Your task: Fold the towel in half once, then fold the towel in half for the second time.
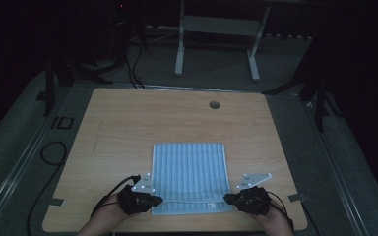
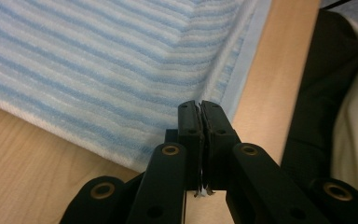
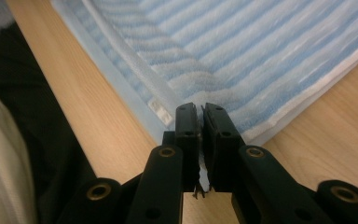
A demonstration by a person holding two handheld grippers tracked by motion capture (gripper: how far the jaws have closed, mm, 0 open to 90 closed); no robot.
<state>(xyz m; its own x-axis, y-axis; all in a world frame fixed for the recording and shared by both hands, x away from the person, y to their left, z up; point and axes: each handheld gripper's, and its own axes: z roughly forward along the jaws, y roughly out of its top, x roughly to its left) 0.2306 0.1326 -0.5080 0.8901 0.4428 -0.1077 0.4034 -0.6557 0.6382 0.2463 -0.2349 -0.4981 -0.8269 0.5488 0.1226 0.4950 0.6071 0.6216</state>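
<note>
A light wooden table with rounded corners [image 1: 128, 128] carries a small round grommet hole [image 1: 214, 104] near its far edge. Beyond it, on the grey carpeted floor [image 1: 285, 73], stands a white metal desk frame [image 1: 216, 29]. A black cable [image 1: 49, 152] loops on the left.

- a blue-and-white striped towel [image 1: 189, 172] lies spread flat on the near half of the bench [image 1: 128, 118], roughly square, its stripes running away from the person.
- its near edge sits close to the bench's front edge, with a pale hem and a small white label [image 3: 160, 108] there.
- both near corners are lifted and puckered, each pinched in a tool.
</note>
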